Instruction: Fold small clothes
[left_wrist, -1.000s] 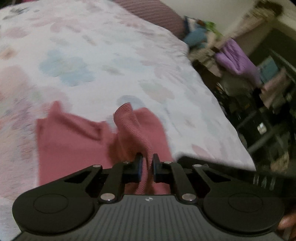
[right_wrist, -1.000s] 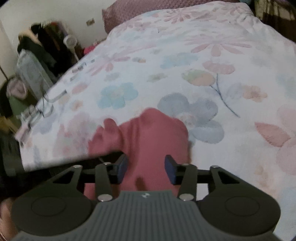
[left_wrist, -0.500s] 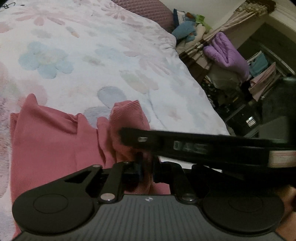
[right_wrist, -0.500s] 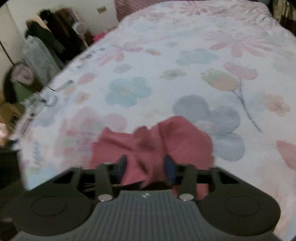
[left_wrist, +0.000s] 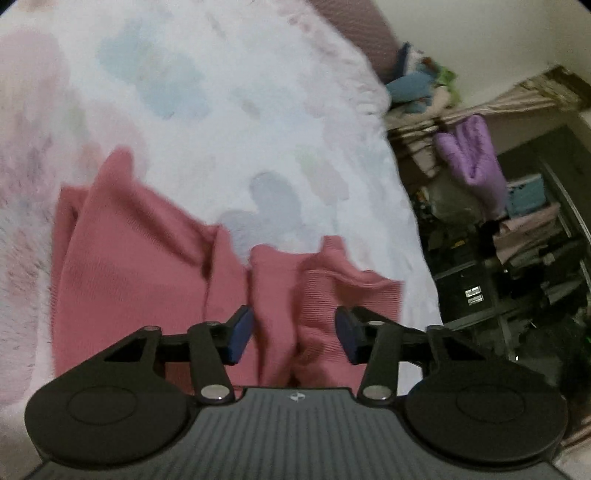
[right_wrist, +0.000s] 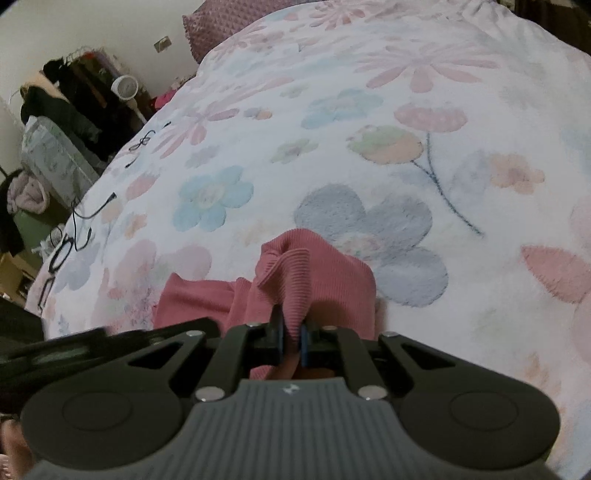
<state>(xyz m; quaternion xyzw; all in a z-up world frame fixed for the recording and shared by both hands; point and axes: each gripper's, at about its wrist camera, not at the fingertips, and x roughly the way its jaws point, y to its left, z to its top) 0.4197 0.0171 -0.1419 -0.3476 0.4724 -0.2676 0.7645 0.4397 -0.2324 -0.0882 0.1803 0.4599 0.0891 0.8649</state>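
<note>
A small pink ribbed garment (left_wrist: 140, 273) lies crumpled on the floral bed cover (left_wrist: 221, 110) near the bed's edge. My left gripper (left_wrist: 293, 334) is open, its blue pads on either side of a raised fold without pinching it. In the right wrist view the same pink garment (right_wrist: 325, 273) shows, and my right gripper (right_wrist: 291, 341) is shut on a ribbed fold of it, which stands up between the pads. The left gripper's arm shows as a dark bar at the lower left of that view.
The bed's edge runs down the right of the left wrist view, with cluttered shelves and a purple cloth (left_wrist: 472, 155) beyond. In the right wrist view, glasses and a cable (right_wrist: 70, 236) lie near the bed's left edge. A pink pillow (right_wrist: 229, 22) lies at the head.
My left gripper has opened and let go of the ribbed fold. My right gripper, open a second ago, has closed on a fold of the garment.
</note>
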